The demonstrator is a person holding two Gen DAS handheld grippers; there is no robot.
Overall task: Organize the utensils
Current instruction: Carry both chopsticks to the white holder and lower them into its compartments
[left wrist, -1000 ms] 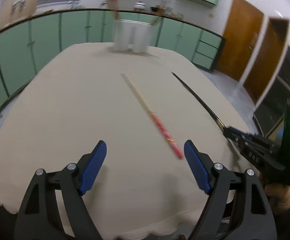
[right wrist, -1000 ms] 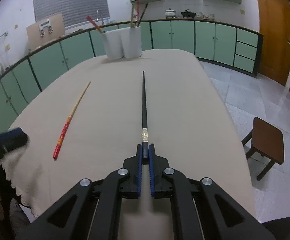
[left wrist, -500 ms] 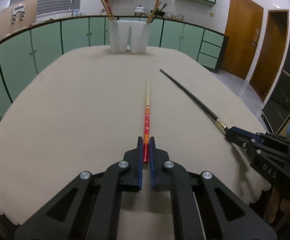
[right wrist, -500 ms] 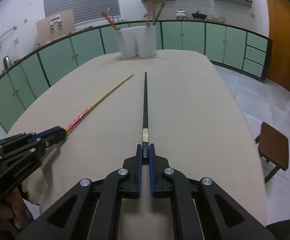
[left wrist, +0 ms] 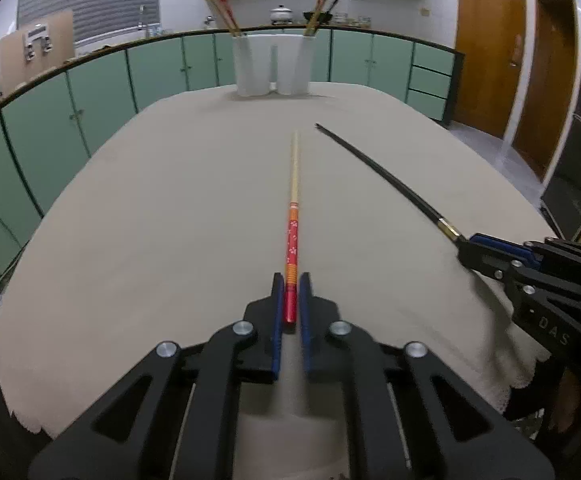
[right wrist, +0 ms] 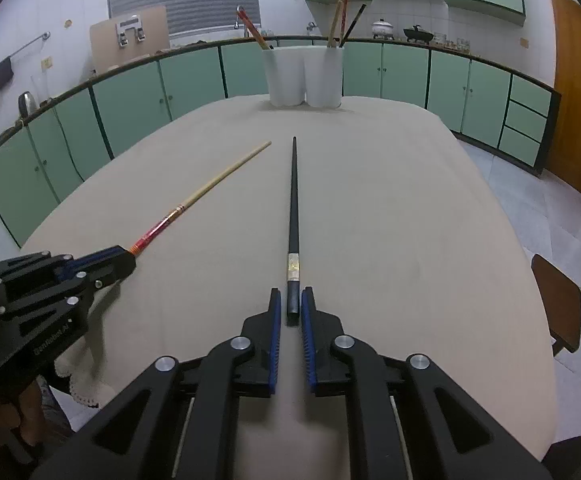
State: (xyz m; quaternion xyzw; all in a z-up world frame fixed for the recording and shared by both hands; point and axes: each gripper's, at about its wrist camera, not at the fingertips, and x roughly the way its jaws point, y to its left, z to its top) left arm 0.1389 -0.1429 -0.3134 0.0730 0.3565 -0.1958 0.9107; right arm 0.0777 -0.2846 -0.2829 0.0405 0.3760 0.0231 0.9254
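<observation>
Beige tablecloth [left wrist: 150,240], green cabinets behind. My left gripper [left wrist: 291,286] clamps the red chopstick [left wrist: 293,216]; my right gripper [right wrist: 290,300] clamps the black chopstick [right wrist: 293,200]. White holders [right wrist: 304,76] far end.

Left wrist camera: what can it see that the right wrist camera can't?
Only the left wrist view shows two brown doors and the left gripper from behind, its jaws shut on the red end of the red chopstick. Only the right wrist view shows a brown stool on the floor, a black kettle on the counter, and the right gripper from behind, shut on the black chopstick. Both show both chopsticks, the two white holders with more chopsticks in them, and the beige table.
</observation>
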